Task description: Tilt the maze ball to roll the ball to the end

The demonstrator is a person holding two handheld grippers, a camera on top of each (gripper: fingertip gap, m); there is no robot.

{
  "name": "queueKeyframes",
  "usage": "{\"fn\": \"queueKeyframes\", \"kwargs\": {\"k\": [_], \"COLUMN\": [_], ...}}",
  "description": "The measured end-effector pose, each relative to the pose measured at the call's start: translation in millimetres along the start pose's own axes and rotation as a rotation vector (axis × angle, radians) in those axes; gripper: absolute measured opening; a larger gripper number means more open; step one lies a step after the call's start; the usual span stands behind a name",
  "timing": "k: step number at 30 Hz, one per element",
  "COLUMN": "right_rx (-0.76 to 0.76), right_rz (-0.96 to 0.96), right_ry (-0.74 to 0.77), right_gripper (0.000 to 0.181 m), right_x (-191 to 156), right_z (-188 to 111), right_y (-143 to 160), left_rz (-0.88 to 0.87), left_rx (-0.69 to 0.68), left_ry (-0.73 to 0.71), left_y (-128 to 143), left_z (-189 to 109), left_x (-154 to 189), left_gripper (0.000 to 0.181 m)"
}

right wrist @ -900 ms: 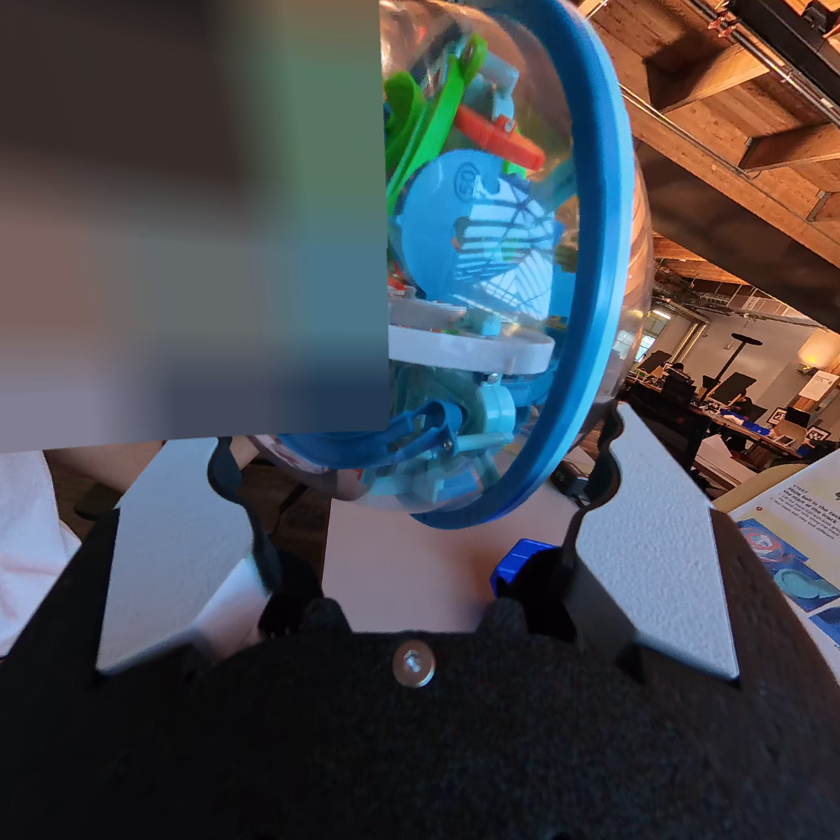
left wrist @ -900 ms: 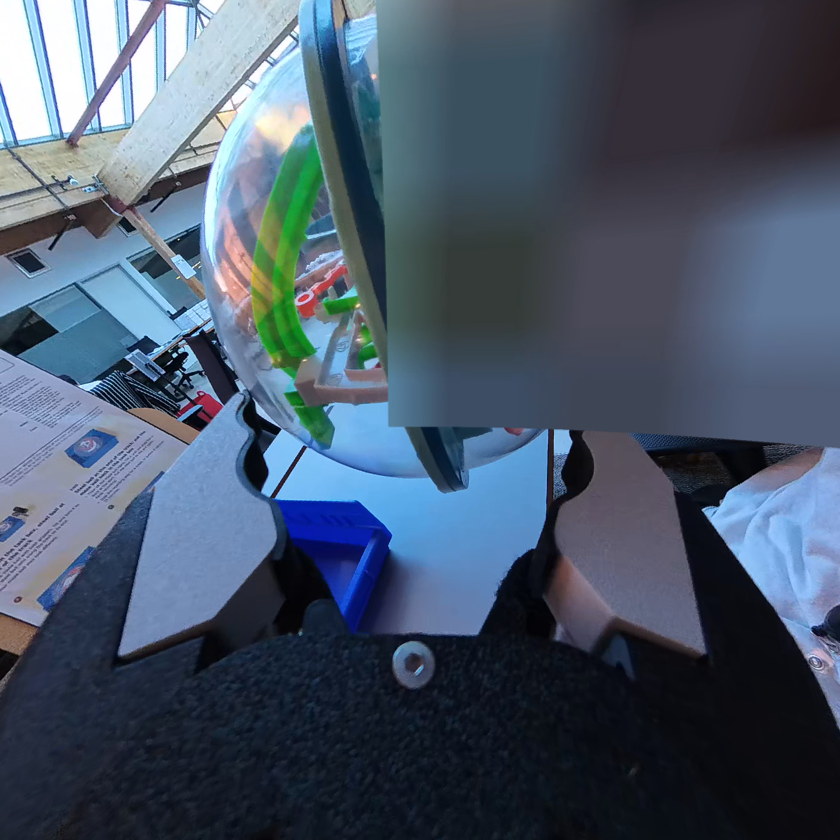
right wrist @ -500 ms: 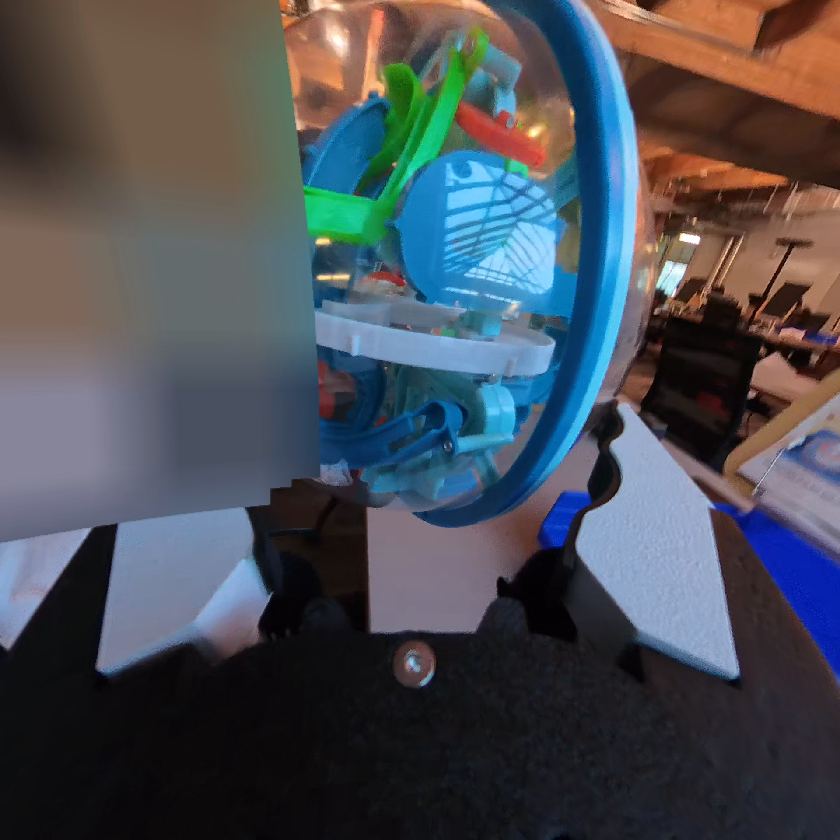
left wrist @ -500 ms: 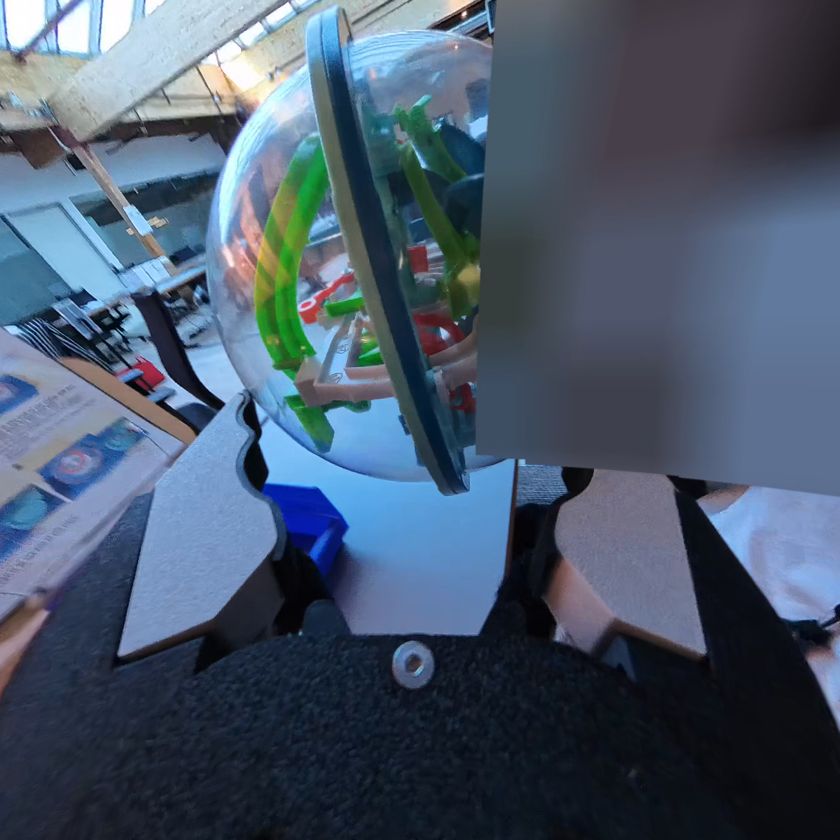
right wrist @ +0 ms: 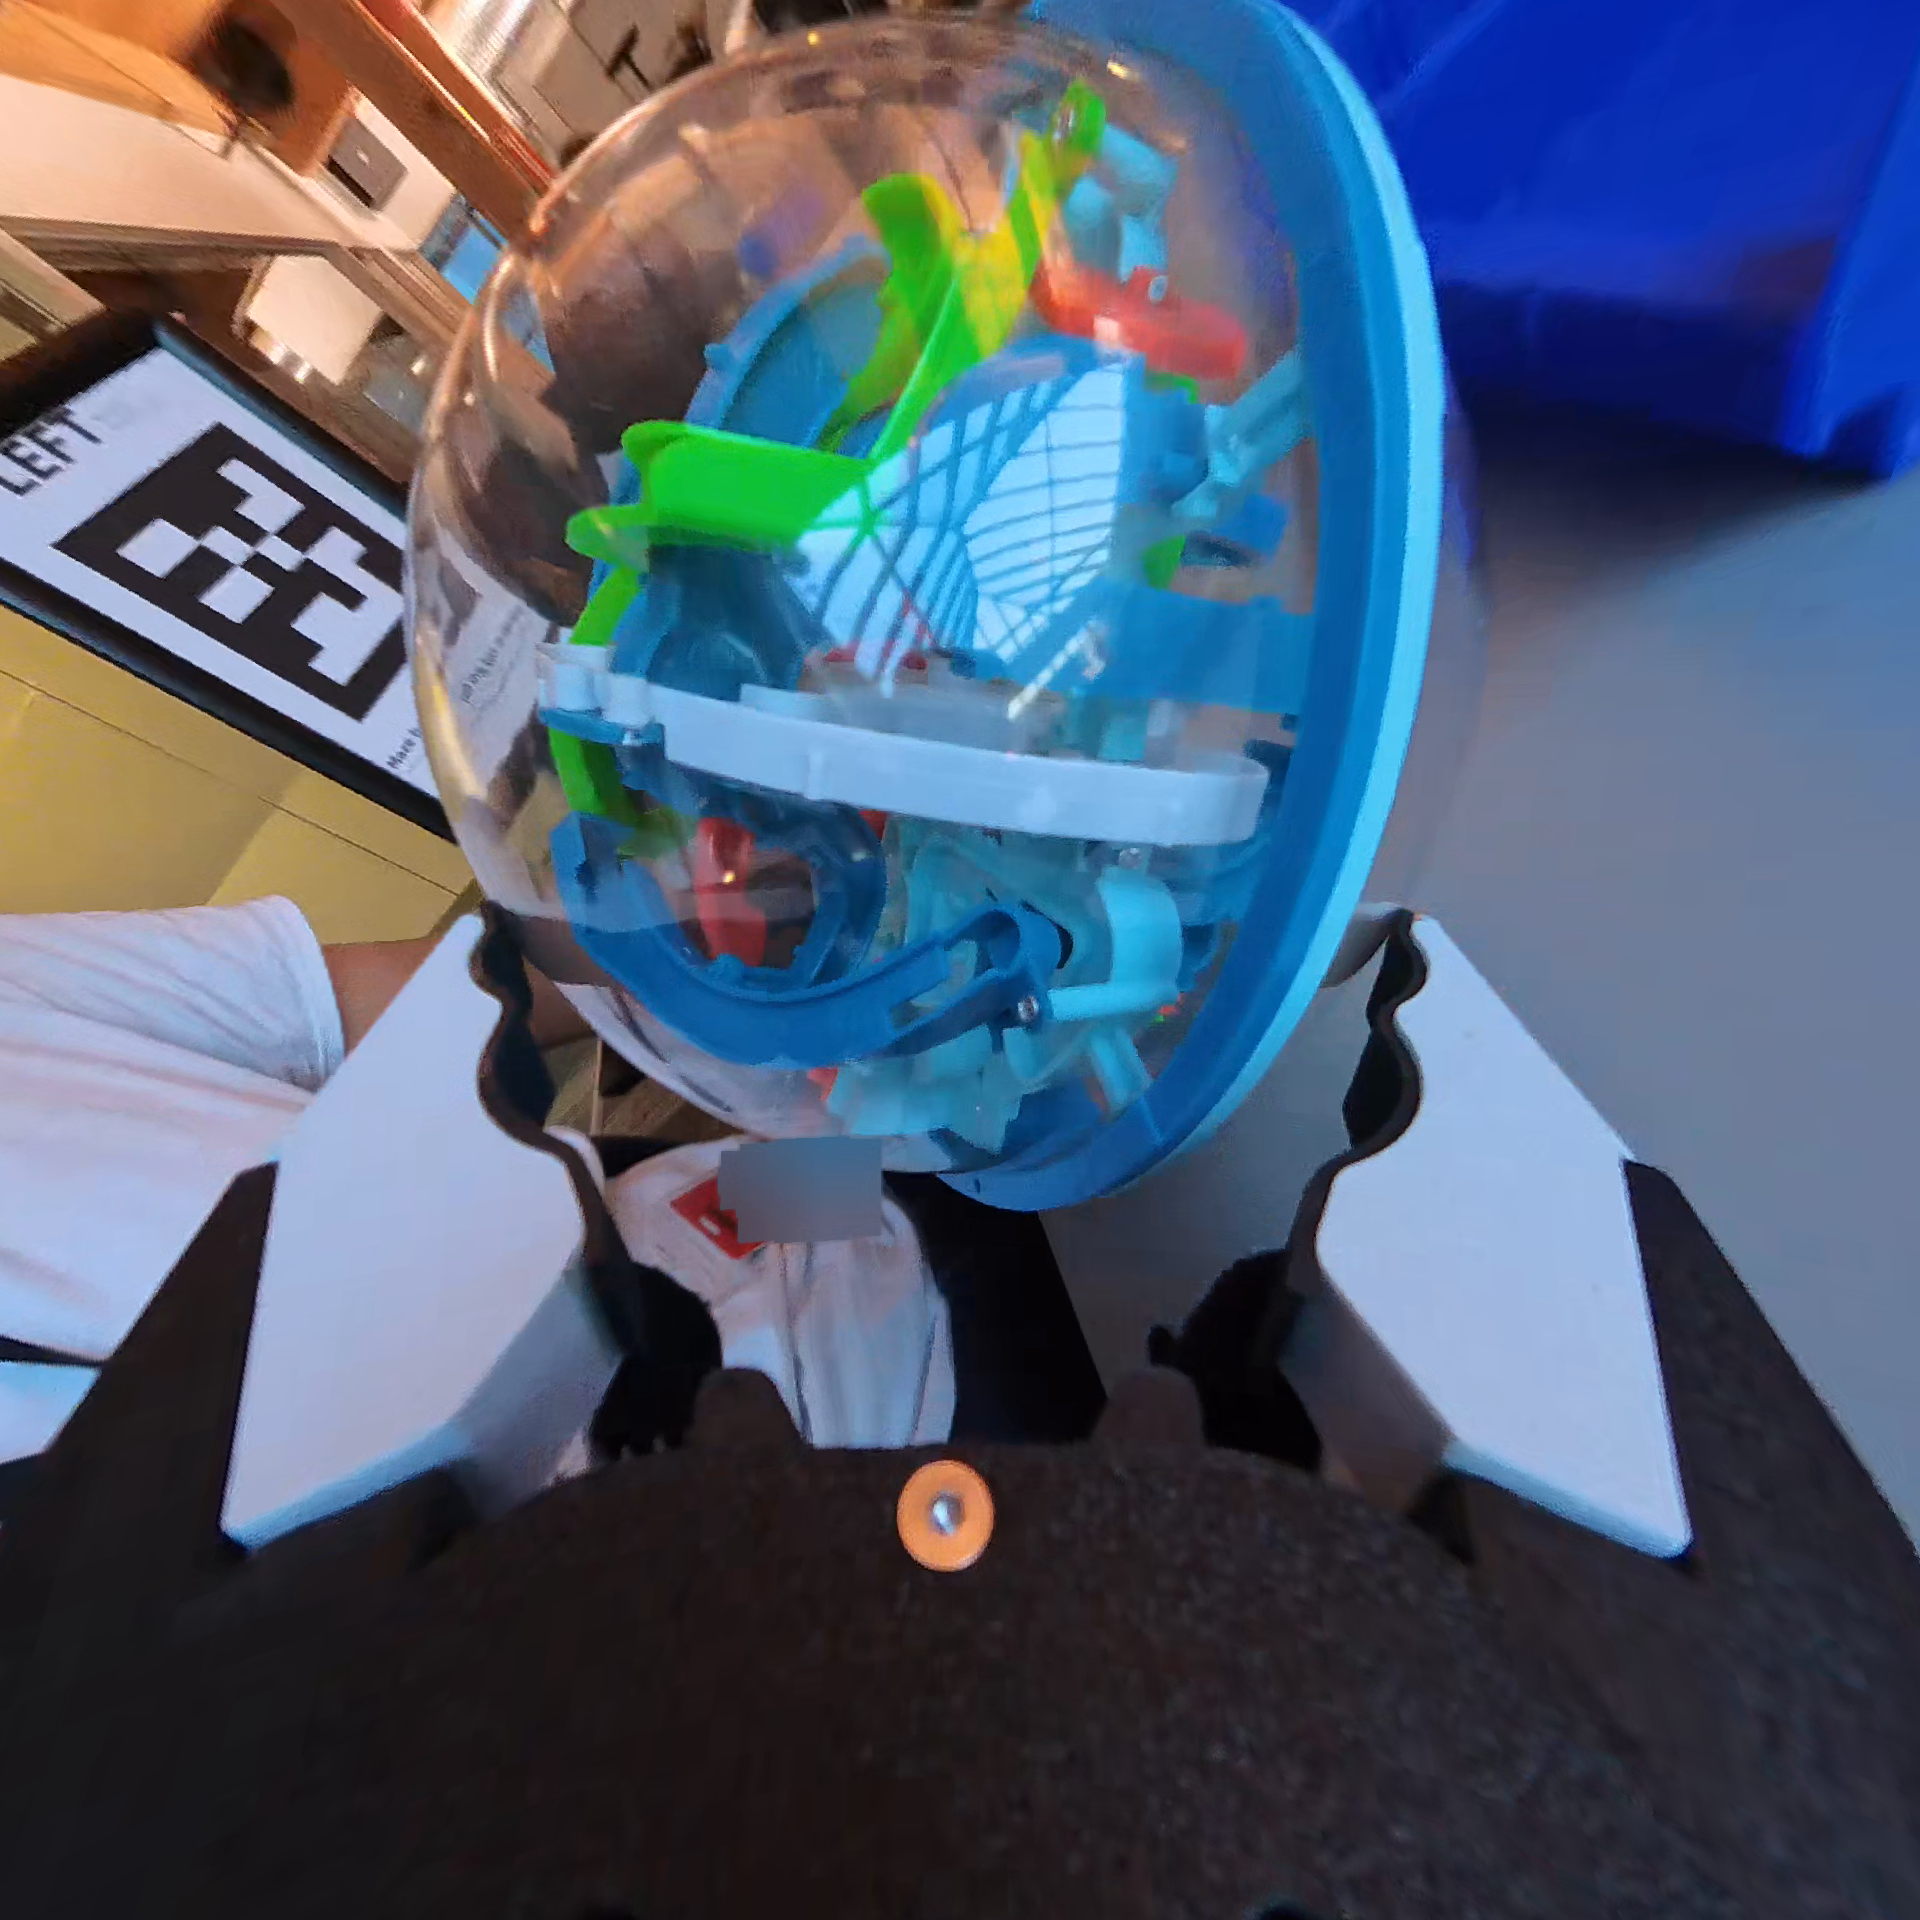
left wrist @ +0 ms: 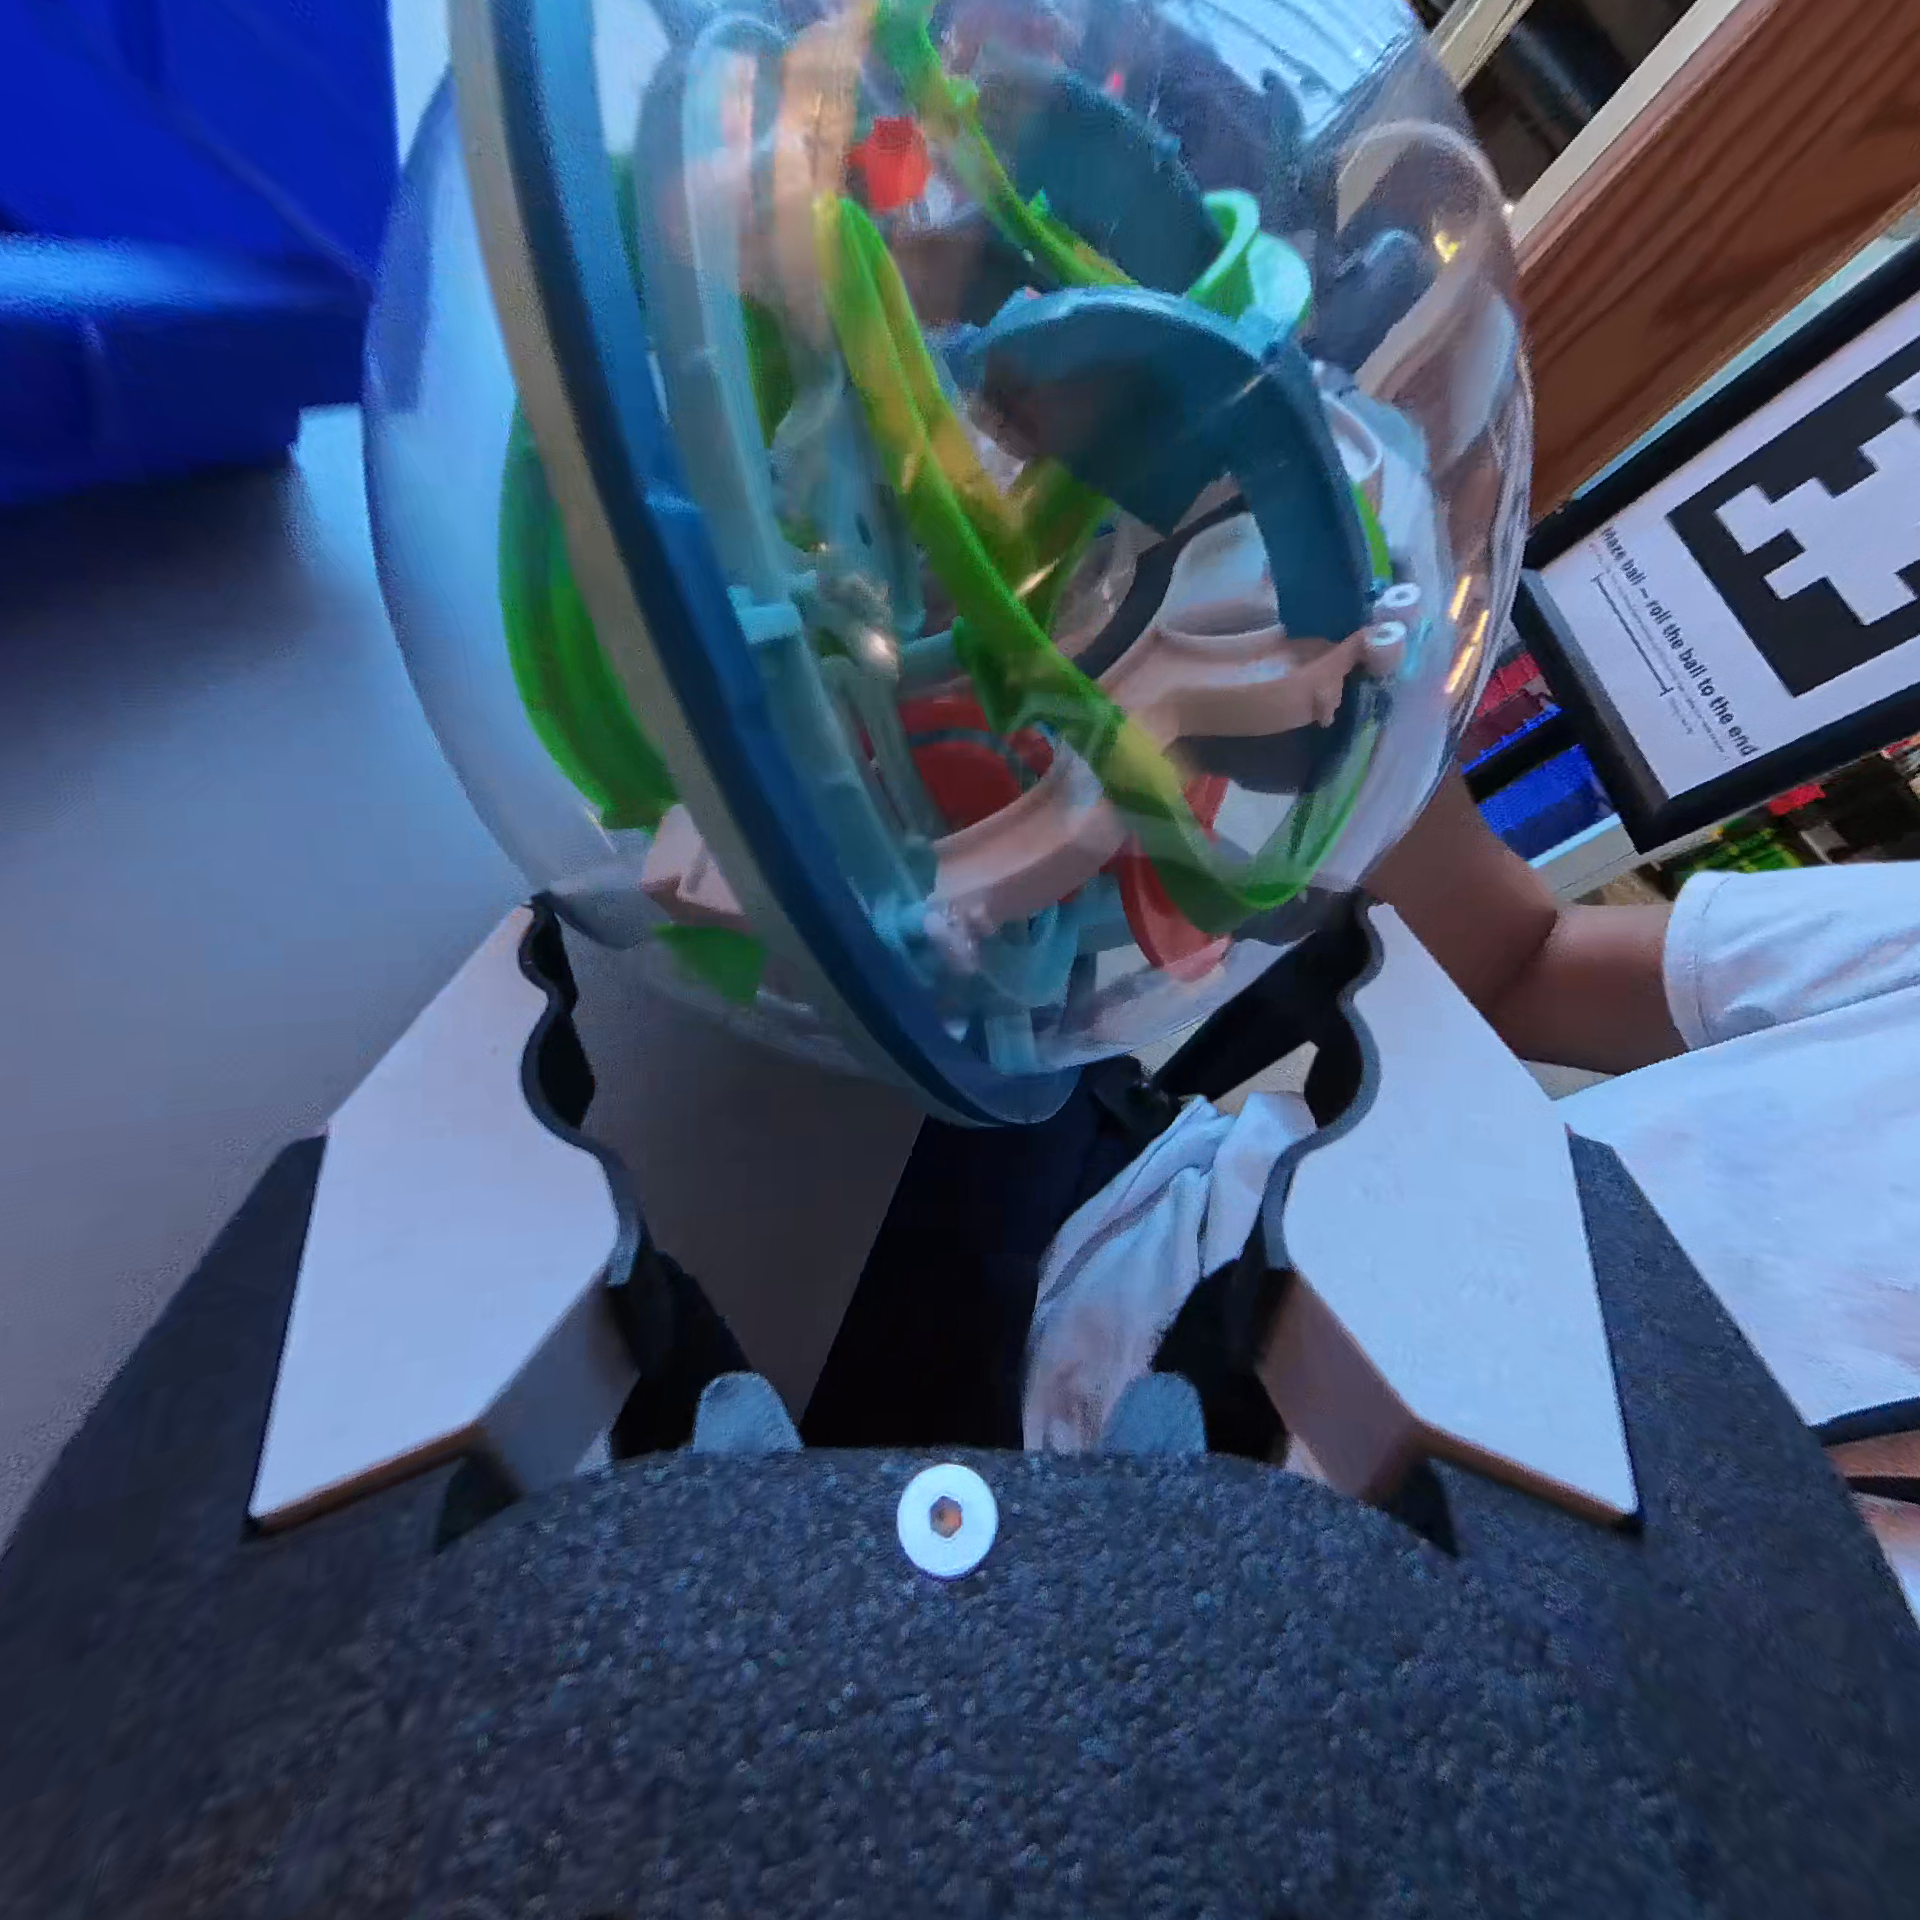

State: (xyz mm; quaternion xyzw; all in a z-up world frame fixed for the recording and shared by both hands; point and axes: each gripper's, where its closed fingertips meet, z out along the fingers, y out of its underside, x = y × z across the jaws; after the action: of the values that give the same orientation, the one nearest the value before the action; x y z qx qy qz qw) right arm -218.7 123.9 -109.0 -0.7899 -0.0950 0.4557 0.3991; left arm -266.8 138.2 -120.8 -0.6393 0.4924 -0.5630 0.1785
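Note:
The maze ball [left wrist: 935,520] is a clear sphere with a blue equator ring and green, blue, red and pale tracks inside. It is held up above the table between both grippers. My left gripper [left wrist: 948,920] has its two fingertips pressed on the sphere's lower sides. My right gripper [right wrist: 940,935] grips the maze ball [right wrist: 914,623] the same way from the opposite side. The ring runs tilted in both views. I cannot pick out the small ball inside the tracks.
A blue bin [left wrist: 156,260] stands on the grey table [left wrist: 208,831] beyond the sphere and also shows in the right wrist view [right wrist: 1662,208]. A framed black-and-white marker sign [left wrist: 1766,571] [right wrist: 229,540] stands near a person's arm [left wrist: 1507,935] and white shirt [right wrist: 135,1039].
Both grippers have swung down with the maze ball: the views went from the ceiling and room to the table and bin. The ring's tilt in view has changed.

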Motion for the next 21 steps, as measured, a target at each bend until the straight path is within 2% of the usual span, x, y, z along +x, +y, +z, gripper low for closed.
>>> {"fn": "queueKeyframes", "kwargs": {"k": [3, 6, 8, 10, 13, 17, 21], "right_rx": [0.055, 0.047, 0.047, 0.019, -0.058, -0.227, -0.244], "right_rz": [0.078, 0.151, 0.202, 0.231, 0.224, 0.156, 0.091], "right_ry": [-0.039, -0.078, -0.094, -0.101, -0.078, -0.044, -0.031], "right_gripper": [0.154, 0.153, 0.153, 0.153, 0.152, 0.153, 0.154], "right_x": [3.9, 8.1, 13.1, 18.3, 25.9, 32.9, 35.5], "right_z": [-3.3, -6.2, -6.4, -3.7, 6.8, 19.4, 24.4], "right_y": [-5.0, -8.2, -12.9, -17.0, -21.6, -18.1, -25.2], "left_rz": [0.040, 0.175, 0.297, 0.407, 0.537, 0.590, 0.579], "left_rx": [-0.017, -0.101, -0.101, -0.120, -0.167, -0.177, -0.171], "left_ry": [-0.036, -0.109, -0.218, -0.262, -0.239, -0.276, -0.274], "left_y": [5.7, 10.9, -1.6, -16.3, -31.7, -50.1, -50.2], "left_z": [4.9, 0.0, -15.0, -25.0, -17.6, -10.9, -13.0], "left_x": [-4.9, -11.6, -26.4, -32.9, -31.9, -50.9, -56.2], "left_gripper": [0.134, 0.129, 0.145, 0.161, 0.159, 0.160, 0.159]}}
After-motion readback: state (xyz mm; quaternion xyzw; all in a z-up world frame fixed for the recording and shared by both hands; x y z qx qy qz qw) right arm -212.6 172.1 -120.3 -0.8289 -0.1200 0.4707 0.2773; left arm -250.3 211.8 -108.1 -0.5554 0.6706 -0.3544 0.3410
